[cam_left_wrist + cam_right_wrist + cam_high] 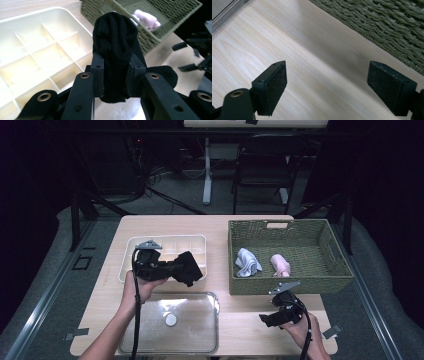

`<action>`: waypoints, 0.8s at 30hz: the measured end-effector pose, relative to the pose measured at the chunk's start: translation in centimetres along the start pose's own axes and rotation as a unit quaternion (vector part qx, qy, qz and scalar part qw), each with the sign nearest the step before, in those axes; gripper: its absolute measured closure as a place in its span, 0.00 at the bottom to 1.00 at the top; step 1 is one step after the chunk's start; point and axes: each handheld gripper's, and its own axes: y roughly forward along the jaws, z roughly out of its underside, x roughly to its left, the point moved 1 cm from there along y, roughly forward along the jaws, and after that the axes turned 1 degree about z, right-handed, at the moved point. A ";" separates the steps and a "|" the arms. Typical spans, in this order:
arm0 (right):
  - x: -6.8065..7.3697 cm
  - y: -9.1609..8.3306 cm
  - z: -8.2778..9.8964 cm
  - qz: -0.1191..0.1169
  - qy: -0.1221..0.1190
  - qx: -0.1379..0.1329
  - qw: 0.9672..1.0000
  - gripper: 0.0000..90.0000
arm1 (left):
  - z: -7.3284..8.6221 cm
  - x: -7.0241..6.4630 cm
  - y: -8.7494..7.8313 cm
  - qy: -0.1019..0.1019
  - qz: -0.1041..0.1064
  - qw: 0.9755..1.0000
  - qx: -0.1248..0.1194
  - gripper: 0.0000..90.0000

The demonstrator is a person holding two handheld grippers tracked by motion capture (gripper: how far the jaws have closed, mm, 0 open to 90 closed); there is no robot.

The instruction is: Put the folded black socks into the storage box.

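Note:
A rolled black sock (190,268) (115,37) is clamped between the pads of my left gripper (180,270) (115,75), which is shut on it and holds it in the air over the front right corner of a cream divided tray (131,246) (37,50). The sock's loose end hangs below the jaws. My right gripper (266,319) (327,87) hovers low over bare wood at the front right, just in front of the woven basket (280,286) (387,25). Its jaws stand wide open with nothing between them.
The green woven basket (150,37) at the right holds a pale grey rolled sock (247,261) and a pink one (281,265) (147,18). A clear plastic tray (205,340) with a small white disc (171,319) lies at the front centre. A chair and a desk stand beyond the table.

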 end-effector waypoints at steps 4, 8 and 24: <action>0.0 0.0 -0.1 0.002 -0.003 0.001 1.000 0.17 | -0.9 0.7 0.3 0.002 -0.011 1.000 0.001 0.80; -0.1 0.1 0.0 0.006 -0.002 0.000 1.000 0.17 | -1.6 1.0 1.3 0.002 -0.025 1.000 0.011 0.80; -0.2 -0.3 0.0 0.002 0.000 -0.003 1.000 0.17 | -2.0 2.3 7.8 0.039 -0.099 0.988 0.109 0.80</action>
